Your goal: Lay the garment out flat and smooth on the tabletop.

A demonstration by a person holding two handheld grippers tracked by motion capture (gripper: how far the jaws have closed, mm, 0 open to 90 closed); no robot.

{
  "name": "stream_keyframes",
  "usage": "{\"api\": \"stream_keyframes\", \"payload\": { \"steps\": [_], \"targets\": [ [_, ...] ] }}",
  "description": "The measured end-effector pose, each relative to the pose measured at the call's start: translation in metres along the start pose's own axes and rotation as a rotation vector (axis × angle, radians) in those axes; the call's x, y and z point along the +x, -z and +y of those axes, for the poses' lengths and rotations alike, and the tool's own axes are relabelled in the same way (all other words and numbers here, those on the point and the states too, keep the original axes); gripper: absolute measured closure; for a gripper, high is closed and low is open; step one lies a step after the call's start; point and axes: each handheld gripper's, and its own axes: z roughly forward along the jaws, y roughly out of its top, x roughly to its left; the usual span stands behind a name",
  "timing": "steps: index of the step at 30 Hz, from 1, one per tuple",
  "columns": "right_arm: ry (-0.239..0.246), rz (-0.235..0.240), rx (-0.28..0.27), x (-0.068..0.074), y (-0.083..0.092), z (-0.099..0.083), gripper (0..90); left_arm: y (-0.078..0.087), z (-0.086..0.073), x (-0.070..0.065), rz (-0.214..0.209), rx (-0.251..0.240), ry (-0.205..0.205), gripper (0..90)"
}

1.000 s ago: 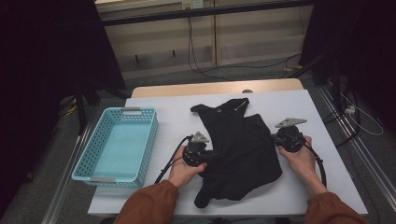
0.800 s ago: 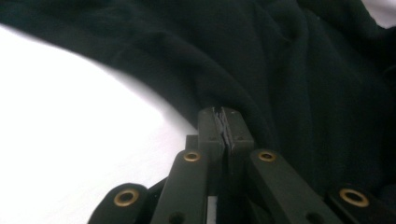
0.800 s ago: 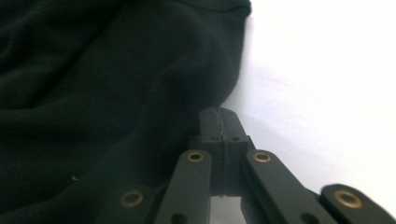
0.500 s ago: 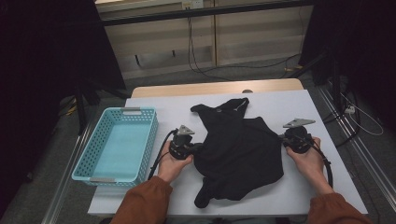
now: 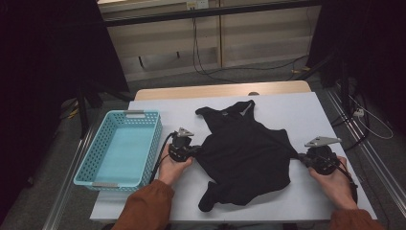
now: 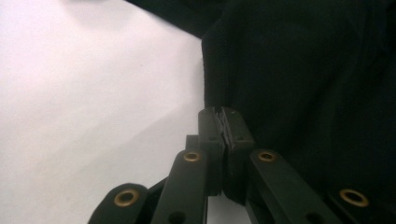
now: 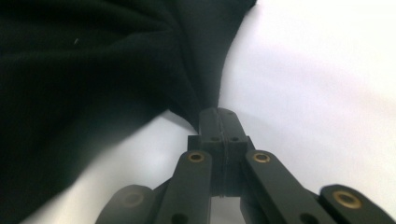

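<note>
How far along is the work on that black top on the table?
Done: both grippers have a pinch, the left gripper on one edge of the black top, the right gripper on the opposite edge. In hand: spreading it flat across the table. Left: its lower corner looks bunched, and the blue basket holds nothing.

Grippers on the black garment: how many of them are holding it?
2. The left gripper pinches the black garment at its left edge; the right gripper pinches its right edge. Both have their jaws shut on cloth.

Matt black cloth garment (image 5: 246, 151), perforated glossy plastic basket (image 5: 118, 149), smooth white table (image 5: 306, 115).
</note>
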Motion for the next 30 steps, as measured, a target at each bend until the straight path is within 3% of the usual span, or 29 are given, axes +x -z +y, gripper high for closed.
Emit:
{"api": "stream_keyframes", "payload": {
  "steps": [3,6,9,12,17,20,27,30],
  "targets": [
    [-0.001,-0.004,0.008,0.001,0.009,-0.008,90.0,0.001,0.0,0.002,0.008,-0.003,0.004,88.2],
    [-0.007,-0.01,0.013,0.001,0.016,-0.015,90.0,0.0,0.001,0.006,0.029,-0.011,0.033,88.2],
    [-0.006,0.011,-0.008,0.002,0.021,-0.021,90.0,-0.001,0.001,0.009,0.025,-0.024,0.052,87.5],
    [0.005,0.018,-0.062,0.002,0.023,-0.017,90.0,0.0,0.001,0.008,0.019,-0.029,0.049,85.2],
    [0.014,0.049,-0.116,0.007,0.016,-0.002,78.4,0.008,0.003,0.008,0.001,-0.066,0.067,71.3],
    [0.047,0.089,-0.155,0.02,0.017,0.007,72.9,0.017,0.003,0.007,-0.02,-0.092,0.08,68.3],
    [0.132,0.186,-0.2,0.064,0.023,0.023,63.8,0.037,-0.004,-0.008,-0.039,-0.124,0.015,61.1],
    [0.152,0.237,-0.229,0.082,0.027,0.03,63.1,0.045,-0.01,-0.02,-0.072,-0.121,-0.027,57.7]
  ]
}}
